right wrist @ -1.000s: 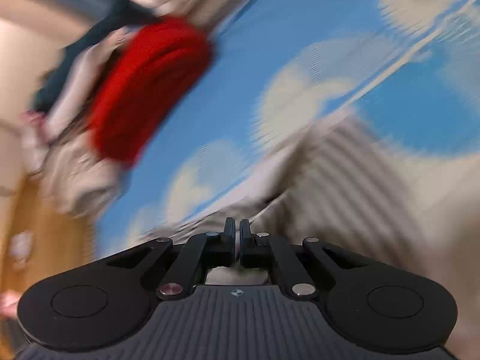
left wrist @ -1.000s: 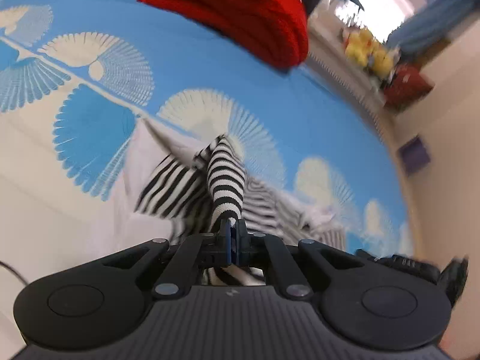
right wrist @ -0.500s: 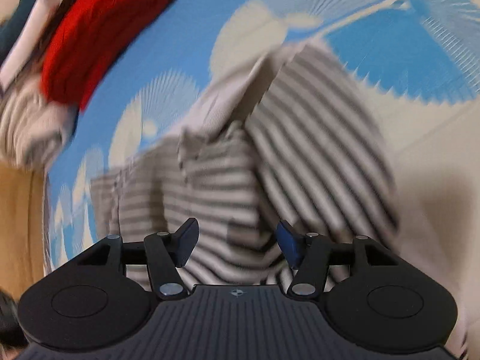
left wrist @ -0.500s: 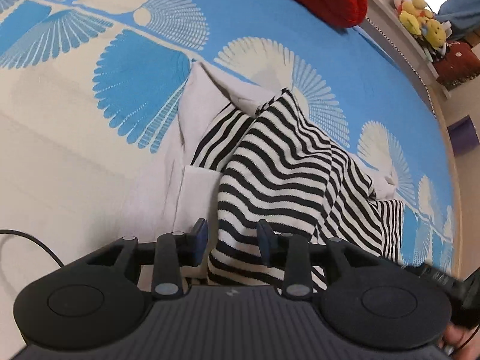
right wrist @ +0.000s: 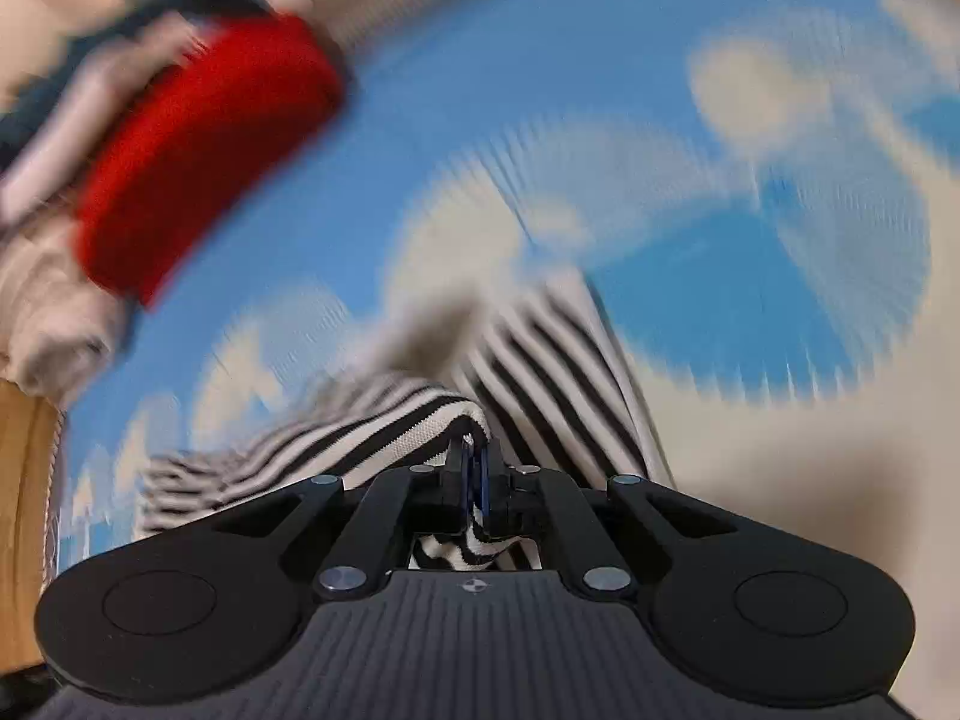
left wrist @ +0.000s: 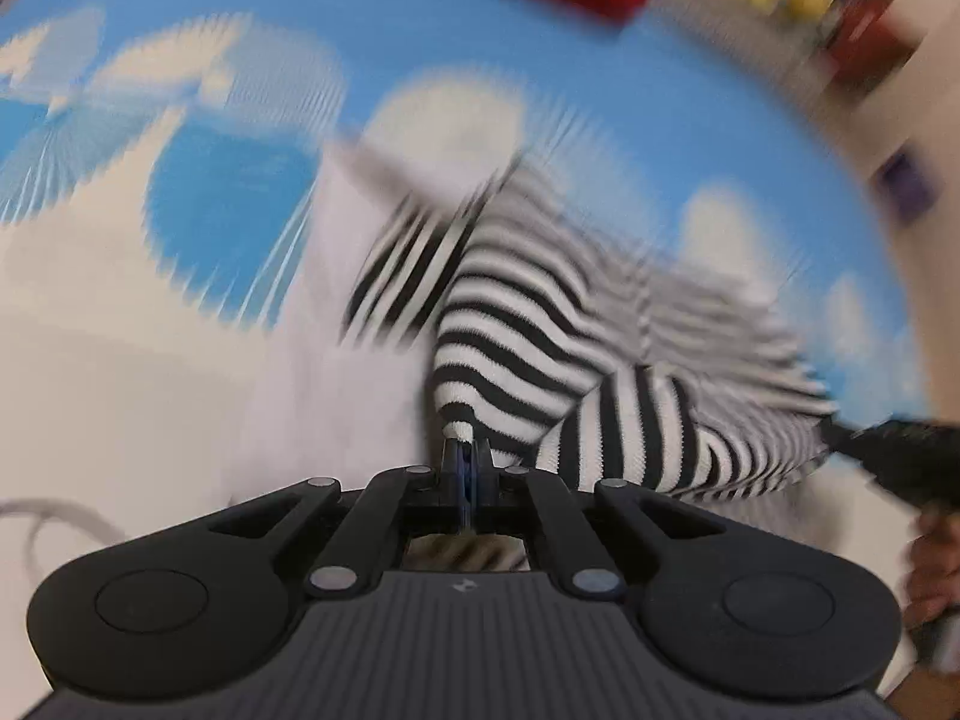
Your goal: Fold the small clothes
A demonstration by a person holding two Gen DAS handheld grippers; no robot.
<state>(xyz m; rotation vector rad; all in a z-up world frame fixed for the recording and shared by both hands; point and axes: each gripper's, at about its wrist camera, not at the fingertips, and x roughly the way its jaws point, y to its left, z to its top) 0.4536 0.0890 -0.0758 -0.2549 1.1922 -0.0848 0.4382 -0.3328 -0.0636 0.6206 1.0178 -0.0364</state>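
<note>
Half second ago both tools spread over striped garment; now left tool and right tool each pinched on its near edge. Garment on bed, below red cloth. Strong blur: probably lift for next fold begins.

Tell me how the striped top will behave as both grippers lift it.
Likely floppy: the striped top bunches and drapes from the left gripper. Probably light: a thin pinched edge in the right gripper holds it. Its knit ribbing suggests little slipping.
</note>
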